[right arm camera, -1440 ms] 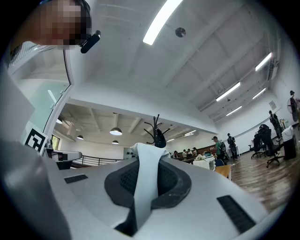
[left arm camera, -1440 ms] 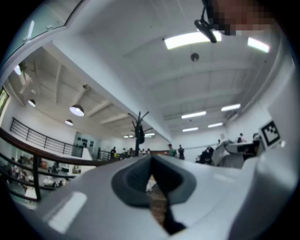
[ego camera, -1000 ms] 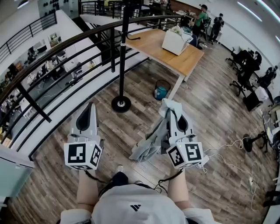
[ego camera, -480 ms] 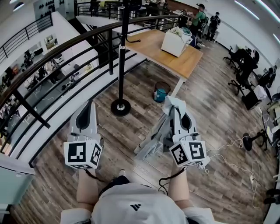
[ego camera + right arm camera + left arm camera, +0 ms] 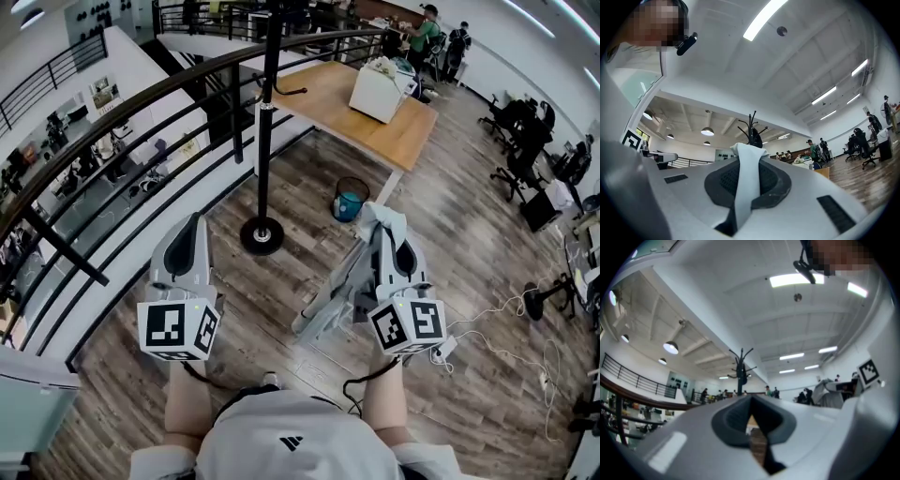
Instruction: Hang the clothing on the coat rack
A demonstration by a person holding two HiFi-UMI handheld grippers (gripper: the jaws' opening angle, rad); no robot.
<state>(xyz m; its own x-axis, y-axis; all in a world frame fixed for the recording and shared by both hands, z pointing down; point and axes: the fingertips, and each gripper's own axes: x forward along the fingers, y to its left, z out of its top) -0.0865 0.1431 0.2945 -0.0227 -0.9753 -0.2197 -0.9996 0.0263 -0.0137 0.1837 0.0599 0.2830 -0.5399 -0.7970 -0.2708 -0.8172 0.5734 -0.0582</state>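
In the lower part of the head view, the person is holding both grippers out over the wooden floor. The left gripper, at lower left, is showing its jaws pressed together with nothing between them; only a thin sliver of floor is showing through at the tips. The right gripper, right of centre, is clamping its jaws on the grey clothing. A strip of the cloth is coming up between the pads, and the rest is hanging down and to the left, toward the middle of the frame. Just beyond the grippers, the coat rack is standing on its round base in the centre, with its dark pole rising to the top edge, beside the curved black railing. A small teal bin is sitting near the leg of a wooden table at upper centre, and a white box is lying on it. Far at the upper right, some people are standing.
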